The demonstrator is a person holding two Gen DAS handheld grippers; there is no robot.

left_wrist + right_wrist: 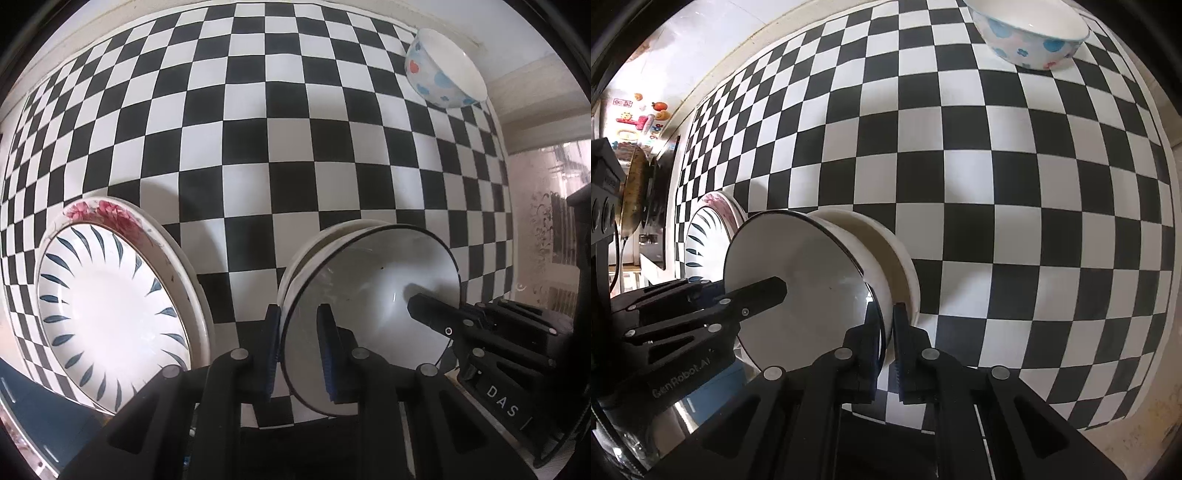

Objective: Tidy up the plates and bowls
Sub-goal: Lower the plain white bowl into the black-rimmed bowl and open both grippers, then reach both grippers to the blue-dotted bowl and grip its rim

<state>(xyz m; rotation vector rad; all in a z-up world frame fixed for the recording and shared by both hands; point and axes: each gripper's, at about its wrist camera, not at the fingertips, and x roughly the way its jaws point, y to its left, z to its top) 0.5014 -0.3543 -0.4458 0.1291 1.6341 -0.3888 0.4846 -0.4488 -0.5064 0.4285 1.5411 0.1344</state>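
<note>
**Ana:** Between the two hand-held grippers hangs the black-rimmed bowl (369,295). The left hand-held gripper (301,354) is pinched narrow on the bowl's near rim, one pad inside and one outside. The right hand-held gripper (886,343) is clamped on the opposite rim the same way.

**Ben:** And right under it?

**Ana:** A white bowl (905,254), just beyond the right gripper's tips, sitting on the checkered counter (258,129). The held bowl looks partly nested in it already (I can't tell whether the two touch).

**Ben:** So the step is seating one in the other.

**Ana:** I judge so. Keep both rims level as they go down, since a tilt would wedge it. Lower slowly; porcelain on porcelain chips easily. Let go with both sides together only once it rests.

**Ben:** Anything close by?

**Ana:** The stacked plates (110,302) lie just to the left gripper's left, so don't drift that way. The flowered bowl (1030,40) is far ahead of both grippers, well apart.
</note>
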